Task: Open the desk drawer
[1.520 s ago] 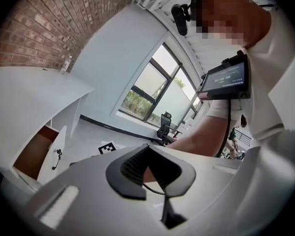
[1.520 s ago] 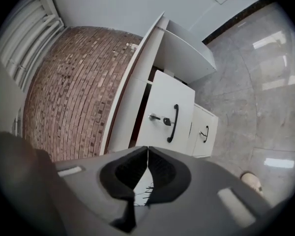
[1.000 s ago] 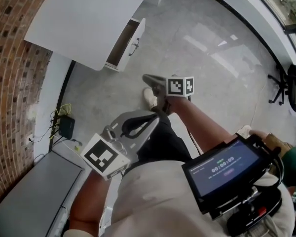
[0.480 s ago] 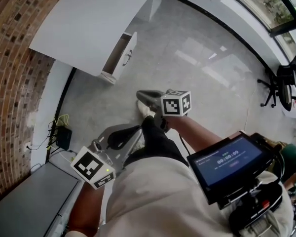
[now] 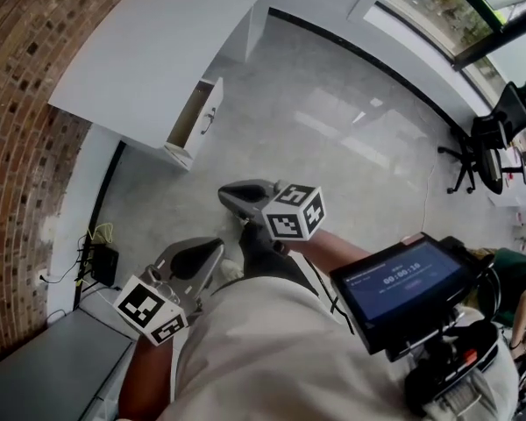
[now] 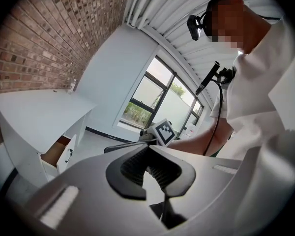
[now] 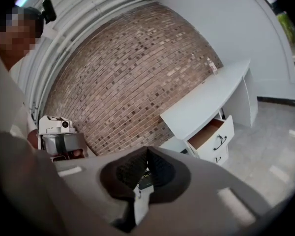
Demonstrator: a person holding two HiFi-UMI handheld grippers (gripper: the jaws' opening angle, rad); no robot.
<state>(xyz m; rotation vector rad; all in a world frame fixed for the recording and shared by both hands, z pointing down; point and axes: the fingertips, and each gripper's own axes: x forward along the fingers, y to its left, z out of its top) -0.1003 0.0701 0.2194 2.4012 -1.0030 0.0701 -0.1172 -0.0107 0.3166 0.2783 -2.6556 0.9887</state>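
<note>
Jaws on both the left gripper (image 6: 148, 150) and the right gripper (image 7: 147, 152) are pressed together at the tips, with nothing between them. Well beyond both pairs of tips, to the left of the left jaws and to the right of the right jaws, the desk drawer (image 5: 194, 117) stands pulled out of the white desk (image 5: 158, 42). Its brown inside shows, and the brick wall (image 5: 26, 147) lies beyond.

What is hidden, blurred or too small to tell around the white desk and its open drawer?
1. Inside of the open white drawer: too small in the head view, seen flat in the gripper views; contents unknown.
2. Small object on the white desk top: too small to name, right gripper view.
3. Black box with cables by the brick wall: too small, head view.
4. Print on the dark screen: blurred, head view.
</note>
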